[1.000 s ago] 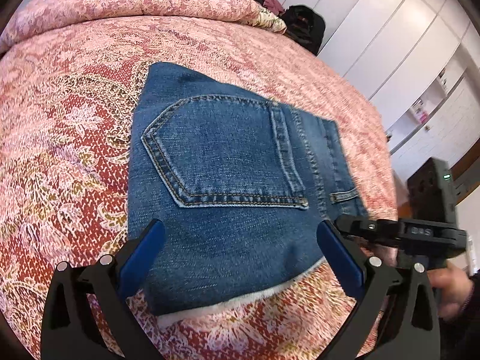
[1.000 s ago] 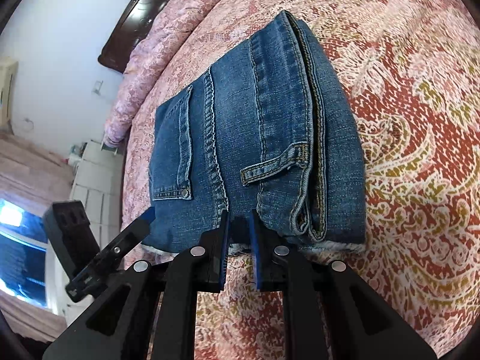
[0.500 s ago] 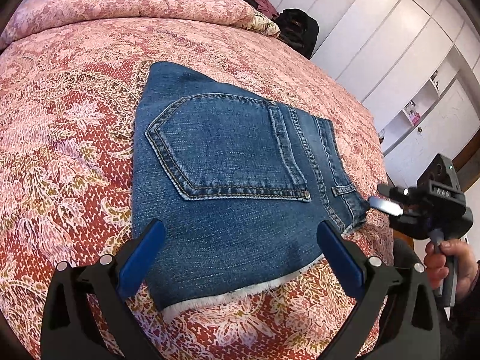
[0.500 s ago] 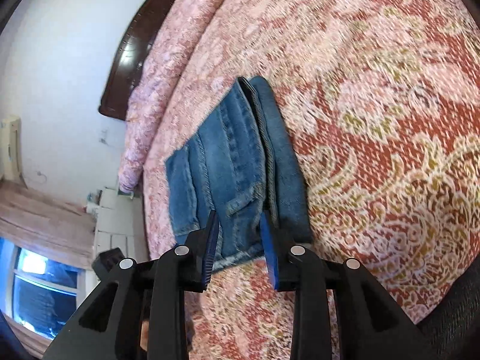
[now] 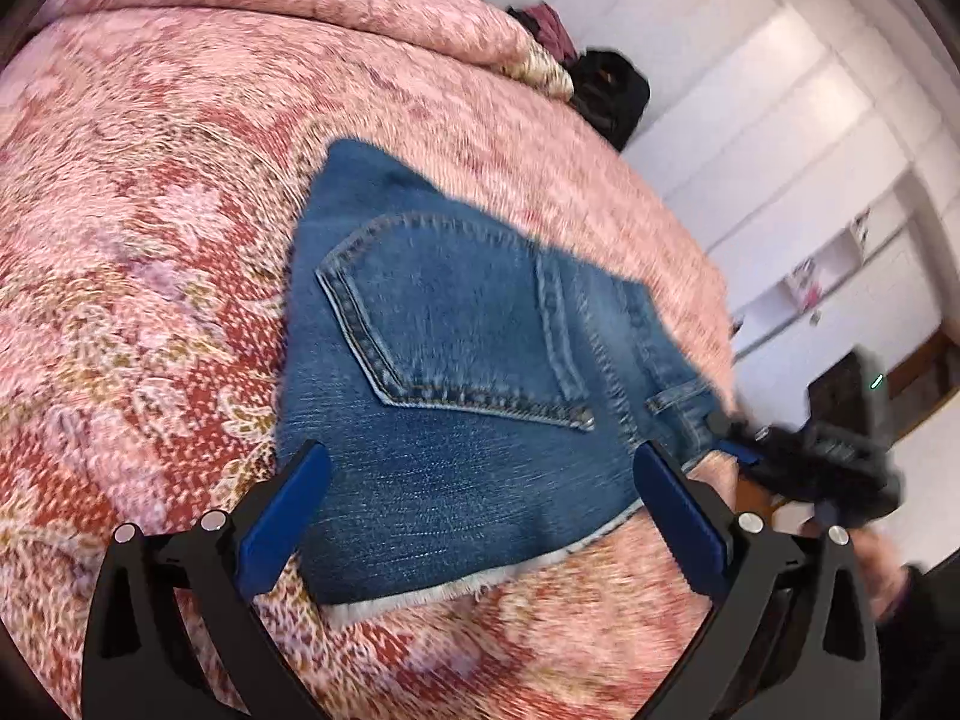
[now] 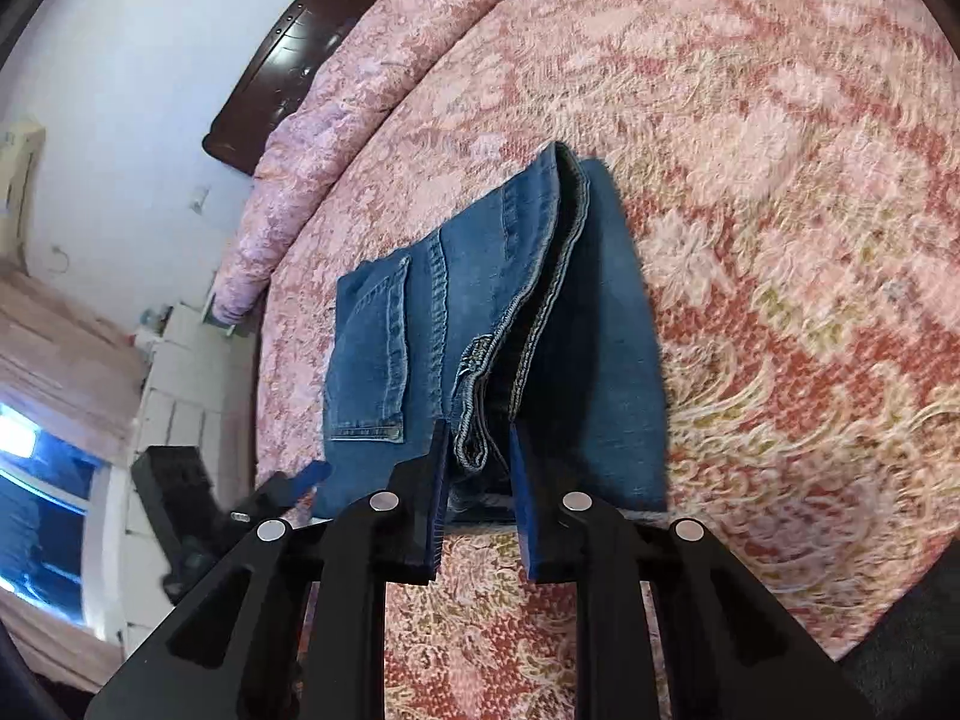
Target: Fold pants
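The folded jeans (image 5: pixel 468 396) are lying flat on the bed (image 5: pixel 150 252) while the left gripper (image 5: pixel 480 516) is hovering with fingers wide apart and the right gripper (image 6: pixel 477 480), fingers narrowly apart, is straddling the waistband corner, likely to square it.

right hand-held gripper (image 6: pixel 477 480) back at jeans (image 6: pixel 480 324) edge, top layer lifted

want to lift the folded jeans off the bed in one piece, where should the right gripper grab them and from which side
Grip the stacked waistband edge of the folded jeans, coming in level from the near hem side where the right gripper already straddles it. The layers gape there, so one pinch probably catches them all.
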Action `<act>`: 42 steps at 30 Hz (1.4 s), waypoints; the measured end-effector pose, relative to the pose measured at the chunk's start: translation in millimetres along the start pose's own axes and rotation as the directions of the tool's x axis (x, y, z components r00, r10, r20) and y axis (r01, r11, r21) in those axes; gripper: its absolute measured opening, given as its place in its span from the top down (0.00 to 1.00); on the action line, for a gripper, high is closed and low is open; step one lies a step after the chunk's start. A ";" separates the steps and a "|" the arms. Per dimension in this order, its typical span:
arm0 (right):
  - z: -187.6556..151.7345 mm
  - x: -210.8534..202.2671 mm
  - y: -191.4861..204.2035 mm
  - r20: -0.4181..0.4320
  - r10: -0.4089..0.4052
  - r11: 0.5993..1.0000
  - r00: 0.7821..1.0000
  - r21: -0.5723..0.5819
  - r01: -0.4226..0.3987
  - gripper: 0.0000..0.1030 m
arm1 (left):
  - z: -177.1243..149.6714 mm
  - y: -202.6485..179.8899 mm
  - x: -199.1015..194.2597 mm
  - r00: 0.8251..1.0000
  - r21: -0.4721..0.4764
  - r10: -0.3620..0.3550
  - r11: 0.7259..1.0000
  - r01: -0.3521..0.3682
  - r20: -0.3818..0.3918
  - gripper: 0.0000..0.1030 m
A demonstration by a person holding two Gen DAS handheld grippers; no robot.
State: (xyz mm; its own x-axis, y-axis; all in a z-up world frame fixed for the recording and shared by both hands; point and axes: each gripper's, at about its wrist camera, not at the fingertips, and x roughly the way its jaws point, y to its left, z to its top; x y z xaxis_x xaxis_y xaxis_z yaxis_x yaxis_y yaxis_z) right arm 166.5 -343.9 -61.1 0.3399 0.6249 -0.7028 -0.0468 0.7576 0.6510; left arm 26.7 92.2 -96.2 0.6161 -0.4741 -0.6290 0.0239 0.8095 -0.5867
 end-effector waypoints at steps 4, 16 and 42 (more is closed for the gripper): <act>-9.8 24.7 -43.5 -0.054 -0.063 0.995 0.997 0.077 0.067 0.84 | 2.9 3.9 -16.6 0.999 0.002 0.007 1.000 -0.008 0.035 0.02; -9.8 17.2 -52.7 -0.038 -0.021 0.992 0.999 0.125 0.025 0.84 | -8.9 32.6 6.8 0.998 -0.148 -0.059 0.988 0.052 -0.039 0.10; -13.6 19.5 -42.3 -0.041 -0.012 0.989 0.999 0.149 0.018 0.78 | -47.2 18.6 9.2 0.978 -0.034 0.201 0.979 -0.203 -0.064 0.77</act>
State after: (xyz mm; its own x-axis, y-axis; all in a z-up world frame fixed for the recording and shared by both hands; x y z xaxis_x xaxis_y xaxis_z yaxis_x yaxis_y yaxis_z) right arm 162.4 -361.2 -106.2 0.3019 0.6232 -0.7214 0.0994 0.7320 0.6740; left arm -4.4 86.6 -137.0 0.5567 -0.3230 -0.7654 -0.1283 0.8768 -0.4634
